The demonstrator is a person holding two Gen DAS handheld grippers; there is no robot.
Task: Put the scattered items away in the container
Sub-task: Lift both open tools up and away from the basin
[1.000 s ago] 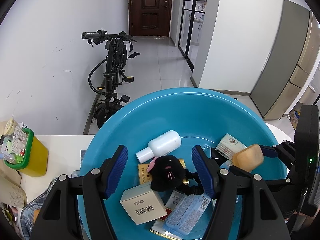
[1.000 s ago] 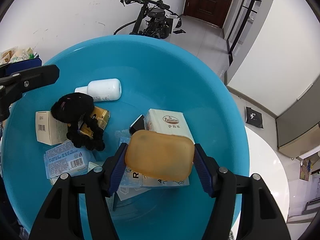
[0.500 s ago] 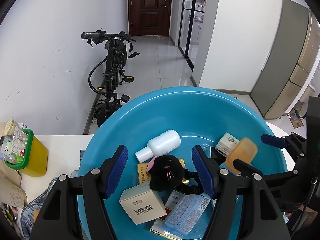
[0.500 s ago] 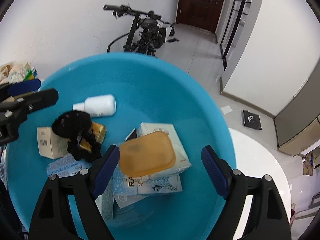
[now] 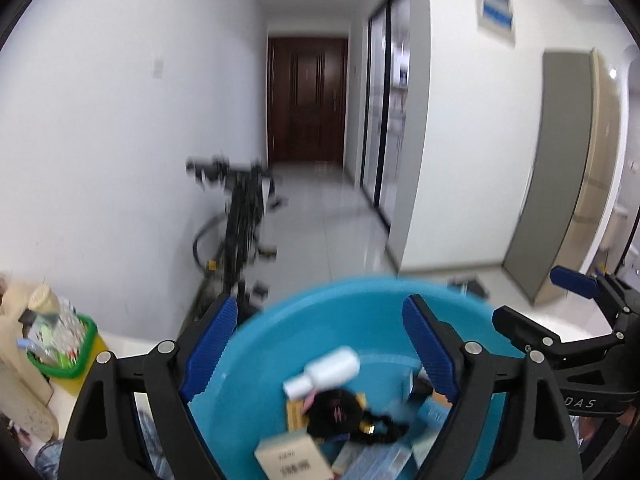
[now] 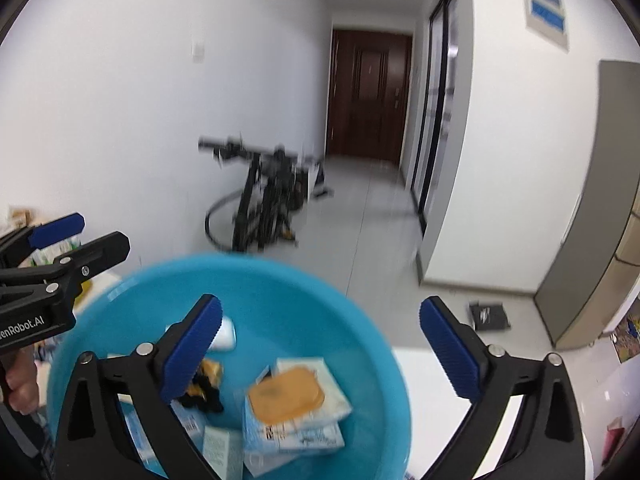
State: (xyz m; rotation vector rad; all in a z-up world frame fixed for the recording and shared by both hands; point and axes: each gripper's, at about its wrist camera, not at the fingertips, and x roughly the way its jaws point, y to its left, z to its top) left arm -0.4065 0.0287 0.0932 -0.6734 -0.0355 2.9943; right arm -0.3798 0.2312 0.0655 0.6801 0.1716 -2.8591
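Here the blue basin [image 6: 372, 344] sat on the white counter [image 6: 436, 368], and it held everything visible of the clutter. In the right wrist view an amber soap bar [image 6: 286, 394] lay flat on a pile of pale cartons [image 6: 316, 420] on the right of the basin floor. A black plush toy [image 5: 336, 414] lay near the middle, touching a beige box [image 5: 292, 458] in front of it. A white bottle [image 5: 330, 368] lay on its side just behind the toy.

The step in hand appeared to be the withdrawal after release. To do it well, each hand-held gripper should have come out above the rim with nothing dragged along.

The right hand-held gripper [image 6: 320, 350] was opening, its jaws spread very wide. Nothing was between its pads; the soap bar lay below them, apart from both. The left hand-held gripper [image 5: 320, 350] was also opening. It held nothing, and the toy and the bottle lay beneath its fingers, clear of them.

Both views were blurred, so fine contact could not be confirmed. Judged from the frames, the sound procedure was to keep both sets of jaws apart until they cleared the rim. The two tools stood close together over the basin, so they needed separate paths out. A yellow bin with a green rim [image 5: 74, 354] stood at the counter's left edge; whether any stray item remained on the counter could not be told.
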